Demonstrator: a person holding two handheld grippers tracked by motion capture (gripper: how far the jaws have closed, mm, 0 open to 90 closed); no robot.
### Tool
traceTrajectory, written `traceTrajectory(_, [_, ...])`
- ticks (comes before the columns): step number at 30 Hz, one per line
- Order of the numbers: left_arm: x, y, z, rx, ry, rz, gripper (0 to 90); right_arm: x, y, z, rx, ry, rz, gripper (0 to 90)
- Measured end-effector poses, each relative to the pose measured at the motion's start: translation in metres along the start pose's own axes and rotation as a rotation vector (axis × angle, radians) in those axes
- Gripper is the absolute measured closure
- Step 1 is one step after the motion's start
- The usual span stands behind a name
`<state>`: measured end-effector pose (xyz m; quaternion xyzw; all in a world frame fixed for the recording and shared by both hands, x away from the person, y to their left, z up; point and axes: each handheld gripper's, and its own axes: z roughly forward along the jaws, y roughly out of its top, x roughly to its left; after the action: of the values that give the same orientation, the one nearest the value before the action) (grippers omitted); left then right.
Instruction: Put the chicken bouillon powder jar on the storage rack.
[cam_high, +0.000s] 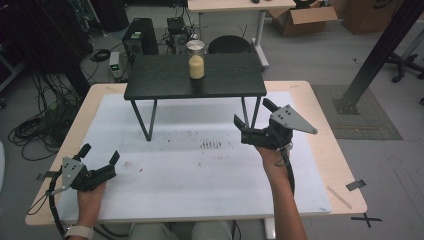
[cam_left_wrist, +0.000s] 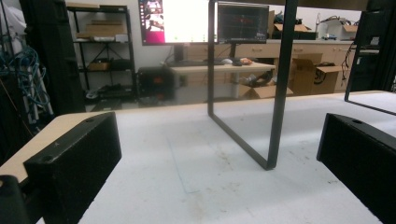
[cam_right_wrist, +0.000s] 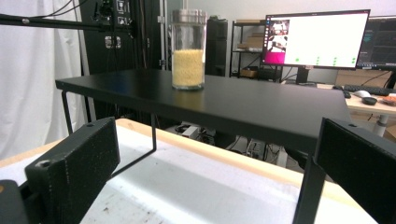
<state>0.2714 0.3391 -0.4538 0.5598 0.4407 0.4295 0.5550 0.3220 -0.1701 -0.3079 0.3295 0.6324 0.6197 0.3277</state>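
A glass jar (cam_high: 196, 59) with a metal lid, about half full of yellow grains, stands upright on a small black raised shelf (cam_high: 165, 80) at the back of the table. The same jar (cam_right_wrist: 188, 49) rises ahead in the right gripper view, on the black shelf (cam_right_wrist: 243, 105). My right gripper (cam_high: 252, 114) hovers open near the shelf's front right leg, nothing between its jaws. Near the table's front left corner my left gripper (cam_high: 100, 154) is open and empty, low over the white mat (cam_high: 200, 170). One shelf leg (cam_left_wrist: 275, 93) stands ahead in the left gripper view.
The white mat (cam_left_wrist: 196, 177) covers a wooden table (cam_high: 327, 150) and carries small dark crumbs at its middle. Behind the table are computers, cables, another desk and cardboard boxes. A black post (cam_high: 375, 55) slants at the right.
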Motion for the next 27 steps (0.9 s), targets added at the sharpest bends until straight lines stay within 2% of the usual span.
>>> traceTrajectory(8, [0.0,0.0,0.0,0.0,0.0,0.0,0.2,-0.004,-0.024,-0.011,0.005,-0.021,0.028,0.0])
traceTrajectory(17, [0.0,0.0,0.0,0.001,0.0,0.002,0.2,-0.009,-0.062,-0.019,0.013,-0.036,0.05,0.0])
traceTrajectory(27, [0.0,0.0,0.0,0.002,0.0,0.003,0.2,-0.012,-0.087,-0.028,-0.006,-0.05,0.08,0.0])
